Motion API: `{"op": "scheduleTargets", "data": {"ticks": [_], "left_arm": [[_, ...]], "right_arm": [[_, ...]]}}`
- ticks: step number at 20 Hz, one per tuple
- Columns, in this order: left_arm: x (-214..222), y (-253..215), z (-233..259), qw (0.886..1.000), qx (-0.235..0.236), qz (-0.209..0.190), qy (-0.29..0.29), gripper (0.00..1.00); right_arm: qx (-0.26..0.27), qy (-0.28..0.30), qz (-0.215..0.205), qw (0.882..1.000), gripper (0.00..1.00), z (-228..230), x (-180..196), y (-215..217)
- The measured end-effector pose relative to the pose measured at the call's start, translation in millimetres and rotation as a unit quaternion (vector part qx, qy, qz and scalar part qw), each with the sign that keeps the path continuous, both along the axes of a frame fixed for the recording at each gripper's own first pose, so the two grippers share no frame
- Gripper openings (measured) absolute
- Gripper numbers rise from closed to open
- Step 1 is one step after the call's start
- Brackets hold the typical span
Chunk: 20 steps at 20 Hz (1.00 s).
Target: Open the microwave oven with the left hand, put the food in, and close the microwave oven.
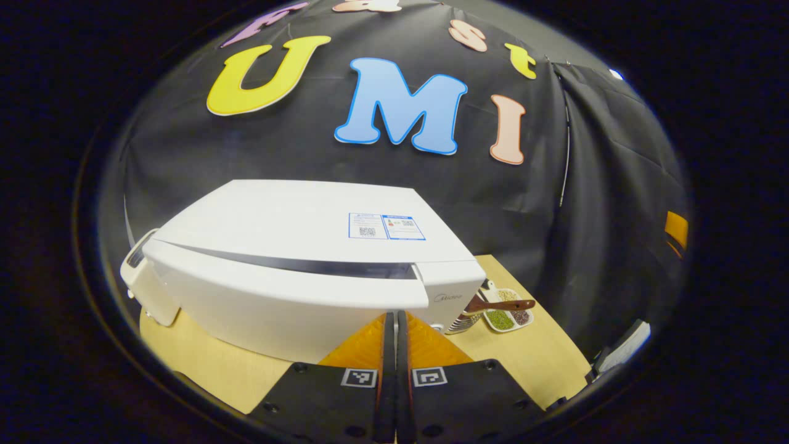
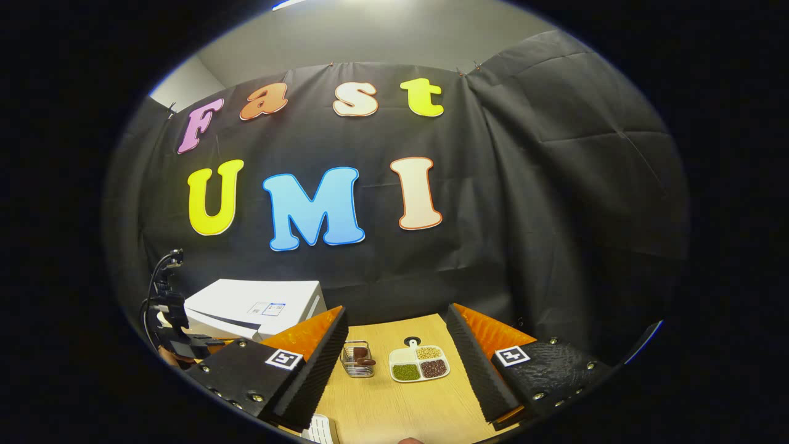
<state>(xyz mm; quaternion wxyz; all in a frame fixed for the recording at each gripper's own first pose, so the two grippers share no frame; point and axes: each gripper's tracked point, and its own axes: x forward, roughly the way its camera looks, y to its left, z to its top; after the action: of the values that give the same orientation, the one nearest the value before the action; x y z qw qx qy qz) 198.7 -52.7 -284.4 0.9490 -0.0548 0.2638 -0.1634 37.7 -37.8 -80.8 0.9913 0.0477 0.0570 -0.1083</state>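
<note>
The white microwave (image 1: pixel 290 259) stands on the wooden table (image 1: pixel 530 357) with its front toward me and its door closed. My left gripper (image 1: pixel 391 317) is shut, fingers pressed together with nothing between them, tips just in front of the microwave's lower right front. The food is a white divided plate (image 2: pixel 419 362) of green, brown and pale beans, also seen to the right of the microwave as plate (image 1: pixel 508 311) with a brown wooden spoon (image 1: pixel 499 304) above it. My right gripper (image 2: pixel 396 314) hangs open above the table, the plate lying between and beyond its fingers.
A small wire basket (image 2: pixel 359 359) sits just left of the plate, between it and the microwave (image 2: pixel 253 308). The other gripper (image 2: pixel 169 320) with its cable shows at the far left. The black cloth wall closes the back and right. A white sheet (image 2: pixel 320 428) lies at the table's near edge.
</note>
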Motion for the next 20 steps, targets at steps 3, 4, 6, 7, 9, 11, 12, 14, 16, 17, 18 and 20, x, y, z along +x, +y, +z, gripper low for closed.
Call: {"op": "scheduleTargets", "data": {"ticks": [3, 4, 6, 7, 9, 11, 12, 14, 16, 17, 18, 20], "left_arm": [[10, -1, -2, 1.0, -0.007, 0.012, 0.002, 0.07], [11, 0, 0, 1.0, -0.01, 0.019, 0.002, 0.07], [11, -1, -1, 1.0, -0.005, 0.018, -0.003, 0.07], [11, -1, -1, 1.0, -0.006, 0.023, -0.003, 0.07], [11, 0, 0, 1.0, -0.007, 0.03, -0.004, 0.06], [14, -1, -1, 0.999, -0.003, 0.032, -0.007, 0.07], [13, -1, -1, 0.999, -0.002, 0.031, -0.007, 0.07], [13, -1, 0, 1.0, -0.001, 0.029, -0.008, 0.07], [12, 0, 0, 0.999, -0.004, 0.031, -0.008, 0.07], [13, 0, 1, 0.999, -0.006, 0.034, -0.007, 0.07], [14, -2, 0, 0.999, -0.005, 0.035, -0.009, 0.07], [24, 5, -2, 0.999, 0.009, 0.049, -0.011, 0.07]], "right_arm": [[0.004, 0.002, -0.004, 1.0, 0.97, 1, 5, -6], [0.01, 0.0, -0.003, 1.0, 0.98, 2, 7, -6], [0.012, 0.0, -0.001, 1.0, 0.97, 1, 13, -5], [0.012, 0.003, 0.003, 1.0, 0.97, -2, 16, -3], [0.01, 0.009, 0.016, 1.0, 0.97, -4, 21, 5], [0.01, 0.011, 0.028, 0.999, 0.98, -6, 24, 14], [0.009, 0.012, 0.034, 0.999, 0.98, -7, 24, 19], [0.007, 0.013, 0.043, 0.999, 0.98, -8, 23, 26], [0.005, 0.015, 0.048, 0.999, 0.98, -9, 20, 31], [0.005, 0.016, 0.049, 0.999, 0.98, -10, 17, 32], [0.005, 0.018, 0.048, 0.999, 0.98, -12, 15, 33], [0.007, 0.023, 0.047, 0.999, 0.98, -14, 11, 33]]}}
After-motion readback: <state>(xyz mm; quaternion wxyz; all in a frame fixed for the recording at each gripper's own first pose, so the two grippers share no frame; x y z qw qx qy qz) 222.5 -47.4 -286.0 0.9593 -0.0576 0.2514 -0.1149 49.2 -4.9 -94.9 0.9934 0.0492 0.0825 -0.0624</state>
